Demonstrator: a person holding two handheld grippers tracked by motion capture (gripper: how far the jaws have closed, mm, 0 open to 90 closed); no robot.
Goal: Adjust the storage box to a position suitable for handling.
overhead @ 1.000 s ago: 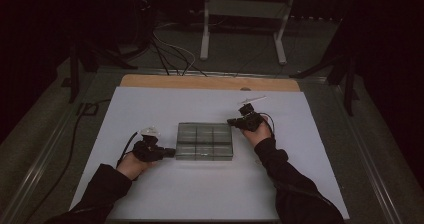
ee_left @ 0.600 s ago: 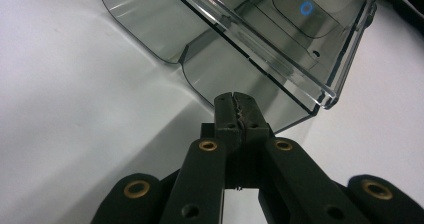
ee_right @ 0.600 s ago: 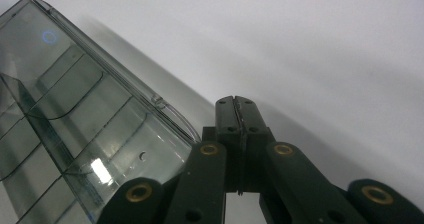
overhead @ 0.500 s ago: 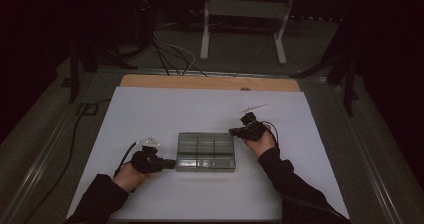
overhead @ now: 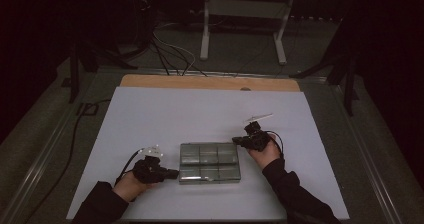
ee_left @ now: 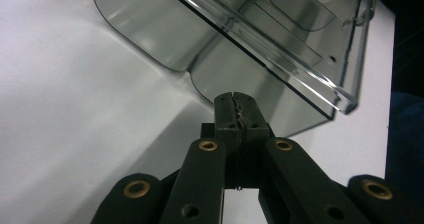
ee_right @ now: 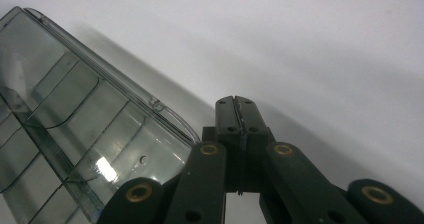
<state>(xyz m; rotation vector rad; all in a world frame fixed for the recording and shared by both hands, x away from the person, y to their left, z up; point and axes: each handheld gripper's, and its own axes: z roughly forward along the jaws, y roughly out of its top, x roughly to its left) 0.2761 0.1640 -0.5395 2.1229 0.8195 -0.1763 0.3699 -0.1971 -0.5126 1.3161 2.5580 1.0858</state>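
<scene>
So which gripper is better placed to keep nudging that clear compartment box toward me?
Right, probably. The right gripper, shut, sits at the far right corner of the box, behind it. The left gripper, also shut, is at its near left side.

High view: above, fwd-down, far. Gripper views: close, low; all share tray [overhead: 210, 162].

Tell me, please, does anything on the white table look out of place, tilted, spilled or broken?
Nothing stands out. The clear compartment box lies flat and square on the white table, with no crack or spill visible. The left gripper is at its near left corner, the right gripper by its far right corner, both with jaws shut on nothing.
</scene>
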